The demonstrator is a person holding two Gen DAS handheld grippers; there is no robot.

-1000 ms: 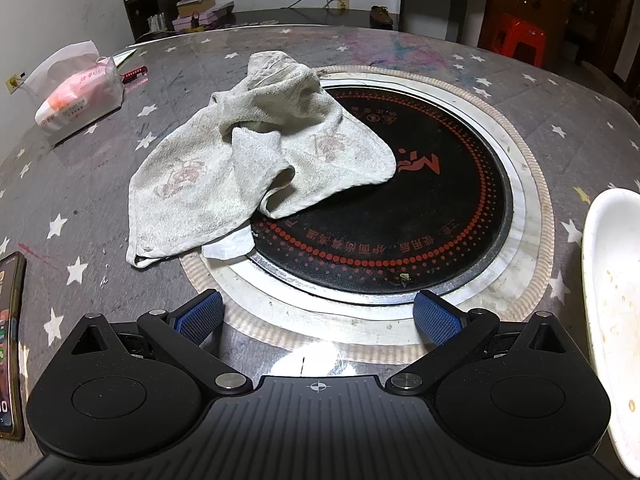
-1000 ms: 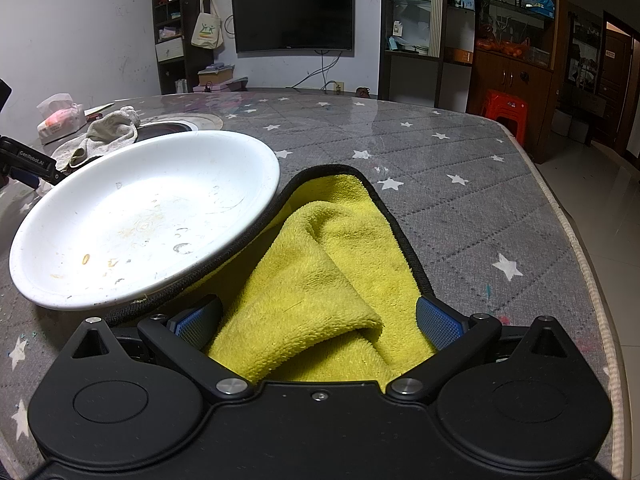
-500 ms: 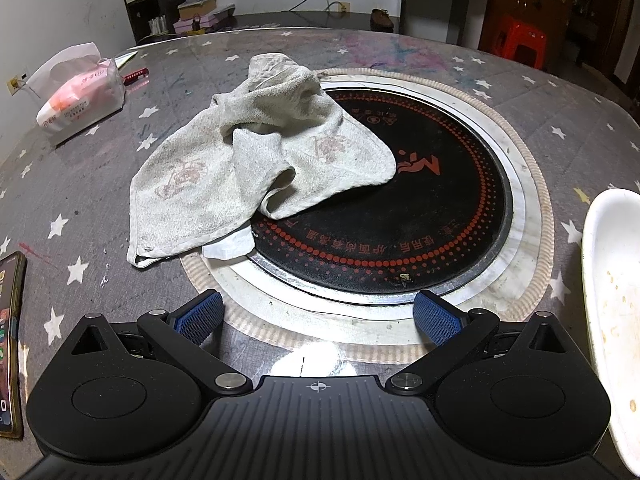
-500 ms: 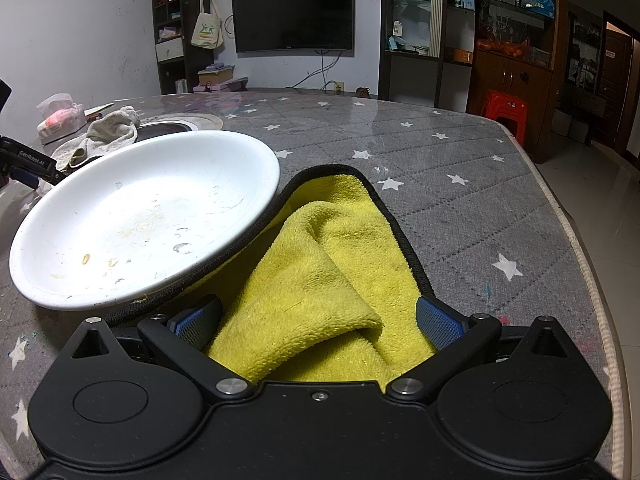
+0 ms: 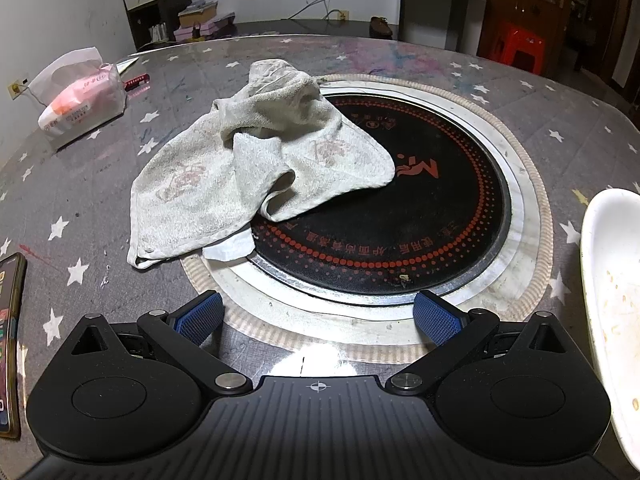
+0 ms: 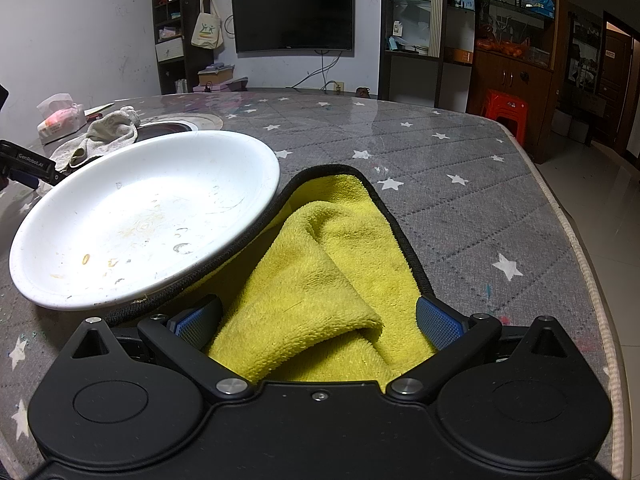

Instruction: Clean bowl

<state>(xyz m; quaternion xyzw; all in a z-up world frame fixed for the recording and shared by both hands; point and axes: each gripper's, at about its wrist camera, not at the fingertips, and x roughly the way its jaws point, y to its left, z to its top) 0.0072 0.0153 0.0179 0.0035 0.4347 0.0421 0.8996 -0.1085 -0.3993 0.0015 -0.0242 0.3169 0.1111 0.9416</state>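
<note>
The bowl (image 5: 612,300) is cut off at the right edge; a phone (image 5: 10,340) at the left edge; the bowl (image 6: 140,216) hides the yellow cloth's (image 6: 320,280) left part.

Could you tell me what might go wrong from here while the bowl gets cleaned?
1. The white bowl rests partly on the yellow cloth, so lifting the cloth with the open right claw could tip or drag it.
2. The left claw is open and holds nothing; unsteadied, the bowl may slide when wiped.
3. The phone lies right beside the left claw and could get knocked.
</note>
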